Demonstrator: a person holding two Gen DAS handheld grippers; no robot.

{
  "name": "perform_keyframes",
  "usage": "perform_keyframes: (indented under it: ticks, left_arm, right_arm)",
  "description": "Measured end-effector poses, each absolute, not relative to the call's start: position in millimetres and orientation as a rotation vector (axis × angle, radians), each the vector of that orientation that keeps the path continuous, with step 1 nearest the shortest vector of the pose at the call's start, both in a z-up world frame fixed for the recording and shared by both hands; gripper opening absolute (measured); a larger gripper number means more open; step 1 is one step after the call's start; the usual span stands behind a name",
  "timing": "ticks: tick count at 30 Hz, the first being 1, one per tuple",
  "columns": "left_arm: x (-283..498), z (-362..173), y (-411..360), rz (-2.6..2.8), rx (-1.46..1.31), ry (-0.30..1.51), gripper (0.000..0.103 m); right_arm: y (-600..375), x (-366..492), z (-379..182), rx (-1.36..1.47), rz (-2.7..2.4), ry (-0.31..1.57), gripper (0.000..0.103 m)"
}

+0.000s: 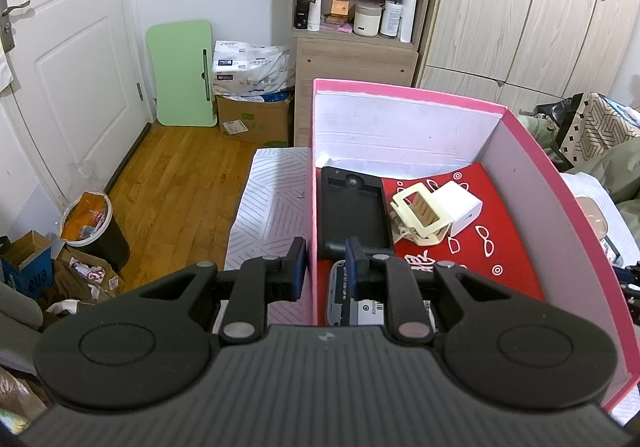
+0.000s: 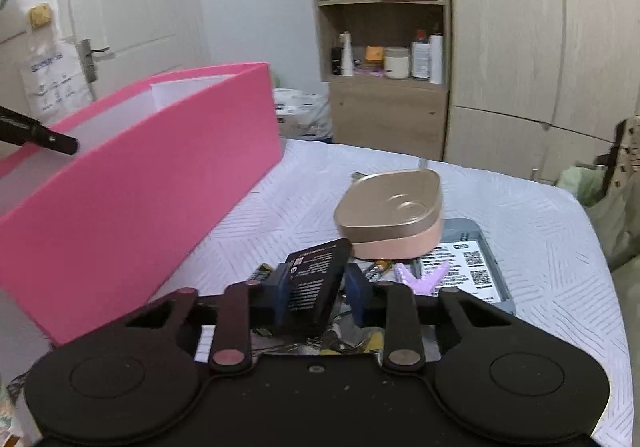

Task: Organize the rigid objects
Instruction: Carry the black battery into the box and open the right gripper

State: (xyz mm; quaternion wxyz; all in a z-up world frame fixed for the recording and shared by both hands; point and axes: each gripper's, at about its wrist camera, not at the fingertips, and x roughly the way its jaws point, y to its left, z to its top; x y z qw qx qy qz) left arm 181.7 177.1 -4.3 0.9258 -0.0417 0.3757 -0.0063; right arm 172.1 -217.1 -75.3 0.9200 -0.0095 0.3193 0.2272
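Our right gripper [image 2: 318, 289] pinches the flat black battery pack [image 2: 316, 283] lower centre (off-centre grip), so it may twist out.

The pink box [image 2: 132, 183] has an open top. Its tall wall blocks the way from the bed [image 2: 532, 231].

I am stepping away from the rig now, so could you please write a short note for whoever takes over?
Left gripper: clamped on the pink box side wall, steadying it.
Right gripper: closed on a black battery pack on the bed.
Done: black tray, cream clip, white charger and a grey device lie in the box.
Left: box the battery, then the gold case, purple clip and grey tray.
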Motion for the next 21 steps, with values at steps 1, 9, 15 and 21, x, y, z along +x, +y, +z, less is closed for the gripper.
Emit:
perform_keyframes:
  ticks: [1,9,15,21]
  left_arm:
    - [181.6,-4.3,177.2,-0.013,-0.085,0.77,0.018]
    - [182.7,-4.5,178.5,-0.013,-0.105,0.769,0.018]
    - [182.6,-4.5,178.5,-0.013,-0.104,0.769,0.018]
    - [182.0,-4.6,178.6,-0.013,-0.108,0.769,0.018]
  right_arm:
    - [-220.2,172.8,-73.8,0.012,0.486,0.663,0.026]
    - [-225.8,175.0,-71.1,0.175,0.557,0.696,0.015]
    - [-215.0,173.1,-69.9,0.194,0.611,0.734,0.014]
    - [-201.6,170.3,-74.4,0.145,0.581,0.736,0.011]
